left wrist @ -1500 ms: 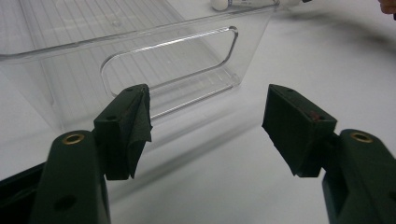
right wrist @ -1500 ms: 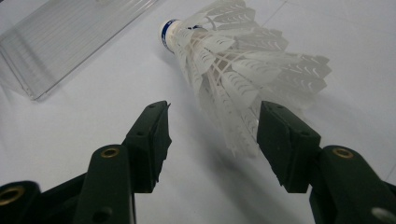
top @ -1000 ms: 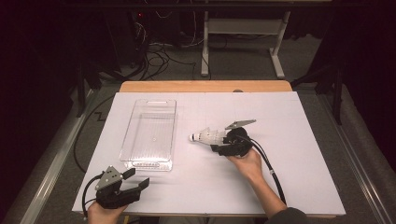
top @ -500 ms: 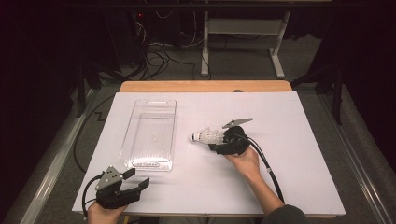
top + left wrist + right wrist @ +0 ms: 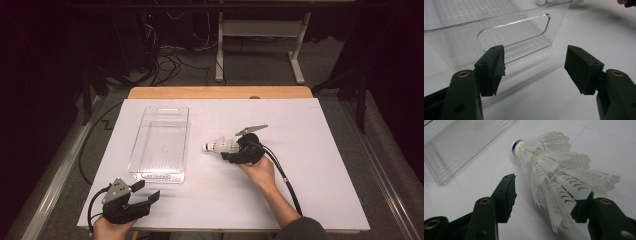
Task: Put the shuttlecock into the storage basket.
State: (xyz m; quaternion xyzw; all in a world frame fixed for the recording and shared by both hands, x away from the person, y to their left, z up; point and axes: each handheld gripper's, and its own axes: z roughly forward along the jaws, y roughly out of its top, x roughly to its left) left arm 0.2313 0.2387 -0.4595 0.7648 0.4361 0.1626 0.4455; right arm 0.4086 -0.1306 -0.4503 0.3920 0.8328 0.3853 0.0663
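Fingers of the right gripper stand apart around the feather skirt of a white shuttlecock; they have just been closing, with the skirt between them. In the right gripper view the right-hand finger already touches the skirt's wide end, while the other stands off it with a gap of bare white surface between, so I judge this a grip being taken and not yet made. The shuttlecock lies on its side on the surface, its cork with the blue band pointing away from the gripper and toward the clear plastic bin, which sits just beside it in the high view, apart from it. Lying that way, the flared end faces the hand, which is probably why the gripper comes at it from behind. The left gripper waits near the front edge of the surface, just before the bin's near end wall with its handle slot, its fingers wide apart and holding nothing; it looks parked there, perhaps ready to steady the bin. The bin is empty, so dropping the shuttlecock into it seems the likely aim.
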